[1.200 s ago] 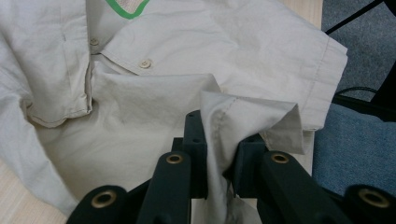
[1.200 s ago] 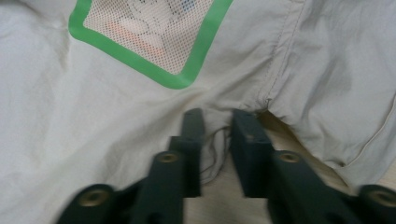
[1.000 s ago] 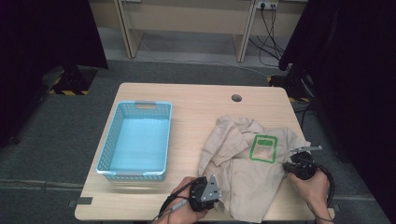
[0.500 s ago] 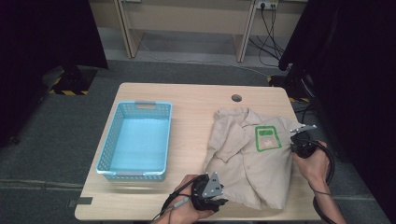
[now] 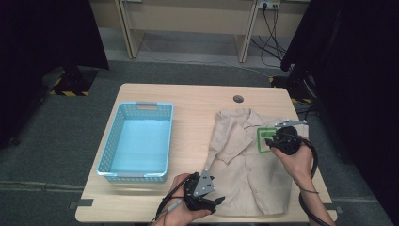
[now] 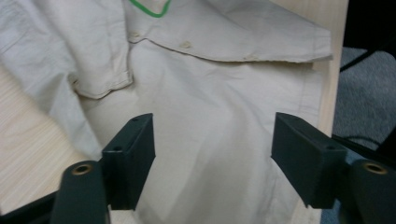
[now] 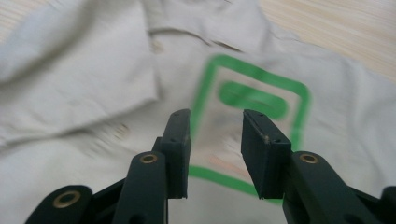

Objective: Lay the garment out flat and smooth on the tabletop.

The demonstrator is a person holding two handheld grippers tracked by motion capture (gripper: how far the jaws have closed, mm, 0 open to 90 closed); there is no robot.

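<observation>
A beige short-sleeved shirt (image 5: 244, 165) with a green rectangle print (image 5: 262, 139) lies spread on the right half of the wooden table (image 5: 193, 101). My left gripper (image 5: 217, 201) sits at the shirt's near left hem; its jaws have just been opening and stand wide apart over the cloth (image 6: 219, 154), nothing pinched. My right gripper (image 5: 269, 140) hovers over the green print (image 7: 254, 100) near the shirt's right side; its jaws have just been opening too, with a gap and no cloth between the pads.
A light blue plastic basket (image 5: 109, 160) stands empty on the left half of the table. A round cable hole (image 5: 238, 99) sits near the far edge. Table legs and cables (image 5: 273, 28) lie beyond. The shirt's right hem reaches the table's edge (image 6: 334, 56).
The shirt went from a crumpled heap to lying flat and spread. My right gripper moved up and away toward the green print. Both grippers let go of the cloth and opened.
</observation>
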